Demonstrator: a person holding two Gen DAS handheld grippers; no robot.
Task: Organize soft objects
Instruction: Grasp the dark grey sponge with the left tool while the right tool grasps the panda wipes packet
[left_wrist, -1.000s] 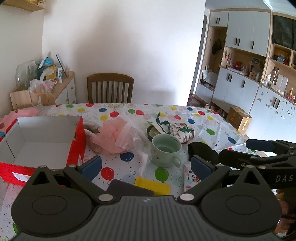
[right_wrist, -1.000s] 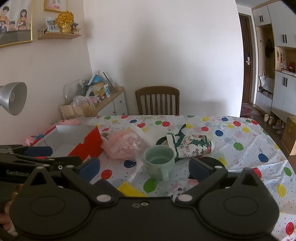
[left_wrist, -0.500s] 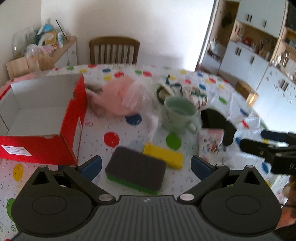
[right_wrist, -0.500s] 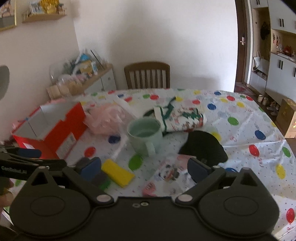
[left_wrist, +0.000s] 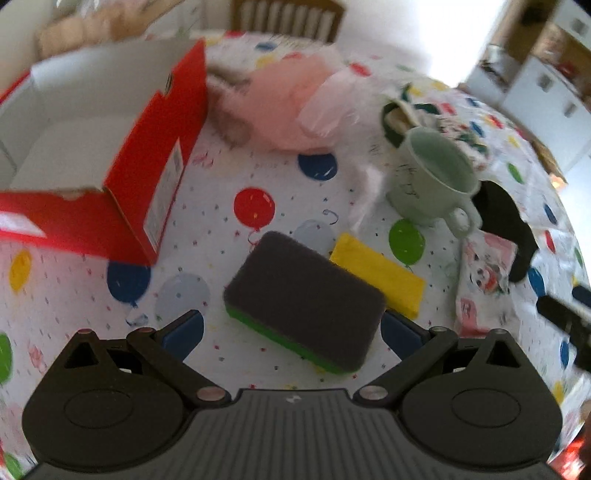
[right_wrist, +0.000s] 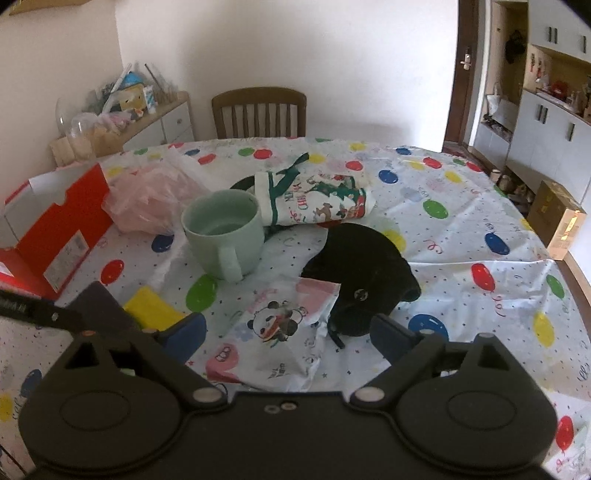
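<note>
The left gripper is hanging with jaws spread wide over the dark sponge, which is lying flat on the bench just beside a yellow sponge, untouched. The right gripper has just been narrowing slightly, jaws apart over the panda packet, gripping nothing, near a black cap.

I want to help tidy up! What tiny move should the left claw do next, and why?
Probably ease the left claw a little lower around the dark sponge, then close. Its fingers stand open on either side of the sponge without pressing it, and the open red box waits nearby.
</note>
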